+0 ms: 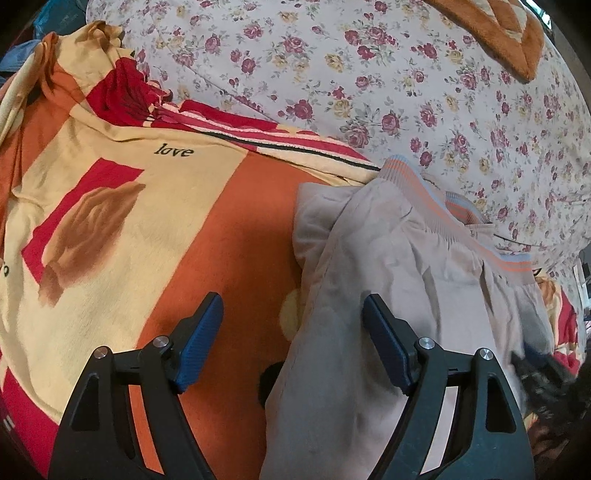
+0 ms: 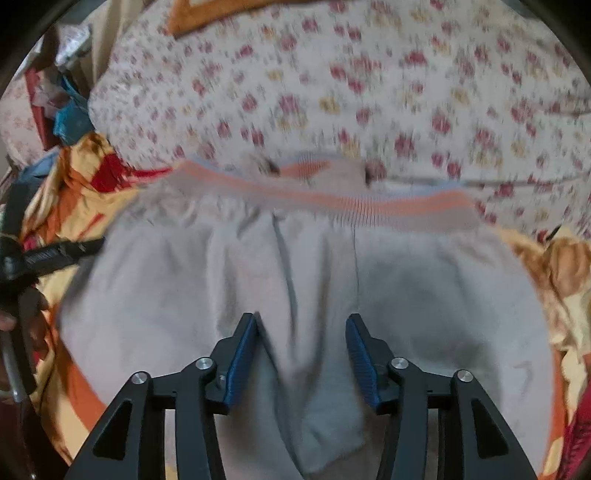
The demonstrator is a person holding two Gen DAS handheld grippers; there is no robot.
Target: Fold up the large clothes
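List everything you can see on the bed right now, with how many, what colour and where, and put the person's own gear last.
Trousers: one, pale grey-beige, spread on the blanket, waistband at the far end.
Waistband: one, ribbed with orange and light blue stripes, beside the floral cover.
Blanket: one, orange, cream and red, printed "love", under the trousers.
Floral cover: one, pale with red and yellow roses, behind the trousers.
Plush item: one, orange-brown and cream, far corner.
Cloth clutter: several pieces, blue and red, far left; unclear what.
Left gripper: one, black with blue pads, jaws open over the trousers' left edge.
Right gripper: one, same colours, jaws open astride a fold.
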